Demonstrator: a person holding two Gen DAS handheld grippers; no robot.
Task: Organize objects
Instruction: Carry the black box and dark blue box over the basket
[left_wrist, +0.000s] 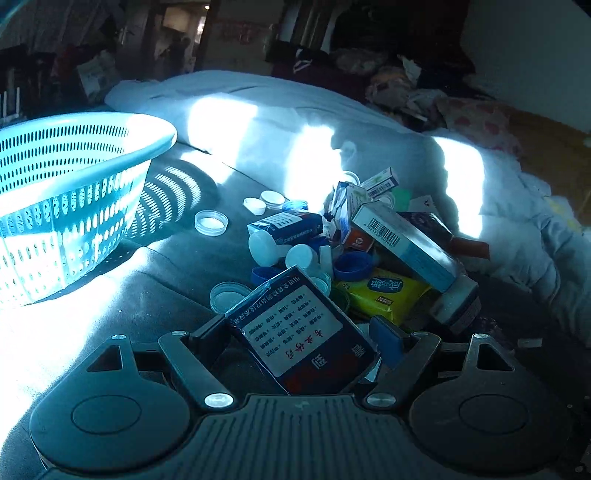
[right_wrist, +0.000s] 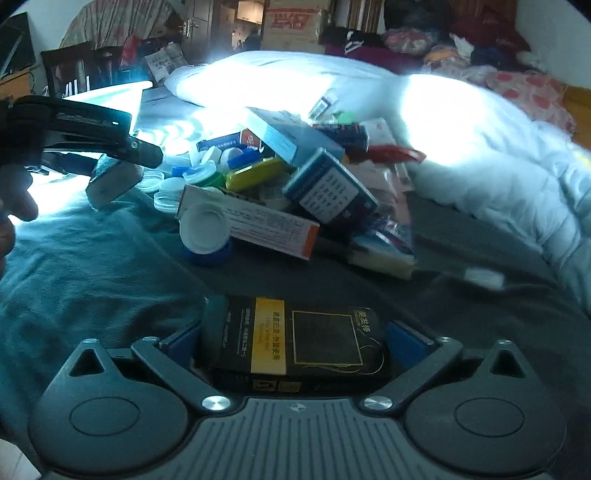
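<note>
Now mid-sort, pile on dark grey bed sheet (left_wrist: 155, 295) only partly cleared. Your left gripper (left_wrist: 299, 332) points downward, fingers pinching dark-blue cardboard box with white label (left_wrist: 301, 338); carry it left to pale-blue perforated plastic basket (left_wrist: 74, 184). Your right gripper (right_wrist: 295, 336) tilts down, fingers spread wide around black cardboard box with yellow stripe (right_wrist: 295, 336) lying on sheet, pads clear of it.

bed (left_wrist: 173, 258): bare dark strip open between basket (left_wrist: 74, 192) and clutter pile (left_wrist: 354, 243) | loose caps (left_wrist: 211, 222) dot that lane | white duvet (left_wrist: 369, 122) walls far side | near cover (right_wrist: 92, 266) free
</note>
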